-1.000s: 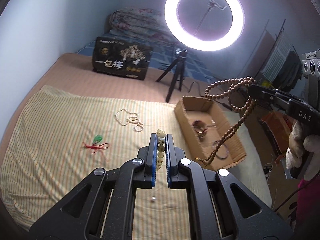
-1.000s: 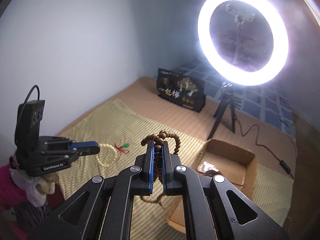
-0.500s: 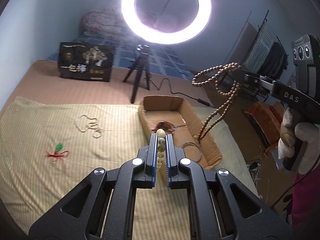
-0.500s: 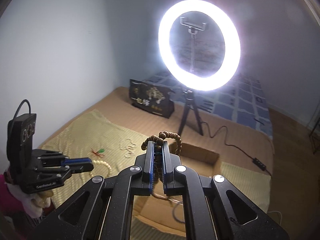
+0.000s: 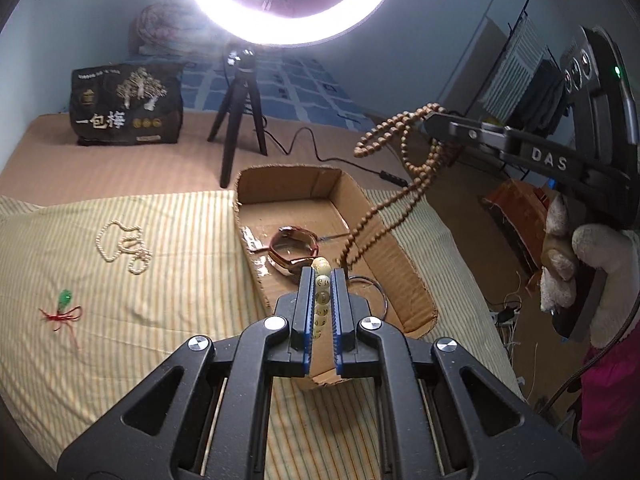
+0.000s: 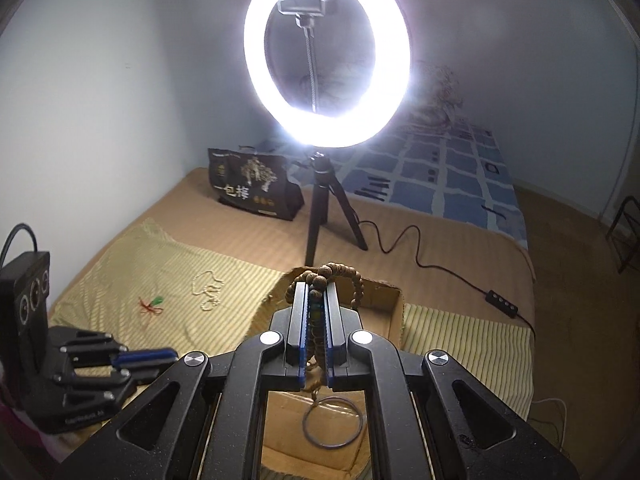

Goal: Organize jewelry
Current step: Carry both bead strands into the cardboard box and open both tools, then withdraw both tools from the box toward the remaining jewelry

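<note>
My left gripper (image 5: 321, 276) is shut on a cream bead bracelet (image 5: 321, 294), held above the near end of the cardboard box (image 5: 404, 268). My right gripper (image 6: 318, 292) is shut on a long brown bead necklace (image 5: 384, 200), which dangles into the box; it also shows in the right wrist view (image 6: 340, 270). The box holds a brown bangle (image 5: 292, 246) and a thin metal ring (image 6: 333, 422). A white pearl necklace (image 5: 122, 246) and a green pendant on red cord (image 5: 64, 306) lie on the striped cloth (image 5: 140, 312) to the left.
A lit ring light on a black tripod (image 5: 240, 120) stands behind the box, its cable (image 5: 320, 152) trailing right. A black printed bag (image 5: 126, 106) stands at the back left. The bed drops off at the right edge, with clutter on the floor.
Both grippers have moved over the box with their beads. The brown necklace's lower end now hangs inside the box, and the left gripper sits above the box's near end.
</note>
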Demonstrator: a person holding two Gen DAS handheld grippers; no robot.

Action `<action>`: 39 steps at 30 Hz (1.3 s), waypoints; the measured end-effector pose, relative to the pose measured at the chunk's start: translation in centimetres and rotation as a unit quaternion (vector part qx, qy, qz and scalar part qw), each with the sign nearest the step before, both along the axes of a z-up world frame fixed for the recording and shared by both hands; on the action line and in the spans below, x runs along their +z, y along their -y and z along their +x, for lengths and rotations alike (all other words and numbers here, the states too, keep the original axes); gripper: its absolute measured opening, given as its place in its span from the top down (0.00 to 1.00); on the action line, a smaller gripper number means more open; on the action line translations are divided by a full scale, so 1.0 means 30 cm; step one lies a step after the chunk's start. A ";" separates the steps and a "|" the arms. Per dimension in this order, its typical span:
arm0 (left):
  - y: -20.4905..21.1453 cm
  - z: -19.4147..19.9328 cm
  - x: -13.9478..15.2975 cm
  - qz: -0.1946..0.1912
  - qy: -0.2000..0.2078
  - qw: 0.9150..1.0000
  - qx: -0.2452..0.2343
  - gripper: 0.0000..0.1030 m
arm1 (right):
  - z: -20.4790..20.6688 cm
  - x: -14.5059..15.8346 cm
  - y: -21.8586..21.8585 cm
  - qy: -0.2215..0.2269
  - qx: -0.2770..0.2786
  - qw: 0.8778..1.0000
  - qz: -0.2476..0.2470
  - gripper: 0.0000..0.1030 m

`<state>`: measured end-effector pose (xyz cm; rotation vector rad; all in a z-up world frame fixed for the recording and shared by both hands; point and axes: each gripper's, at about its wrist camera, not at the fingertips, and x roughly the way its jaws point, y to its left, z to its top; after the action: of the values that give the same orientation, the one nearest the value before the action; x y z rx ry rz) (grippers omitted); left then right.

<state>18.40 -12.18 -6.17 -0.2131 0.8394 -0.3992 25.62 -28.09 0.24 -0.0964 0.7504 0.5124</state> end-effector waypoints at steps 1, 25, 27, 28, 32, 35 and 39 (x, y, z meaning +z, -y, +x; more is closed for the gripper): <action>0.012 0.008 -0.009 0.002 -0.003 1.000 -0.003 0.95 | 0.012 -0.012 0.001 -0.002 -0.002 1.000 -0.002 0.95; 0.117 0.108 -0.191 0.030 -0.054 0.998 -0.024 0.95 | 0.180 -0.316 0.044 -0.094 -0.040 0.995 0.001 0.95; 0.120 0.107 -0.192 0.029 -0.055 0.998 -0.026 0.95 | 0.183 -0.331 0.041 -0.100 -0.037 0.994 0.001 0.95; 0.122 0.106 -0.191 0.029 -0.055 0.998 -0.027 0.95 | 0.183 -0.336 0.039 -0.100 -0.035 0.994 -0.001 0.95; 0.128 0.098 -0.186 0.031 -0.047 0.998 -0.031 0.95 | 0.180 -0.341 0.030 -0.101 -0.034 0.994 -0.005 0.95; 0.132 0.092 -0.185 0.042 -0.043 0.998 -0.030 0.75 | 0.178 -0.337 0.019 -0.099 -0.039 0.994 -0.018 0.67; 0.125 0.085 -0.186 0.045 -0.043 0.998 -0.027 0.65 | 0.165 -0.317 0.018 -0.079 -0.054 0.995 -0.027 0.31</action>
<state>20.96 -15.93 -11.74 -0.1248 0.9474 -0.4042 30.58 -28.63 -9.28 -0.0650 0.9190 0.4002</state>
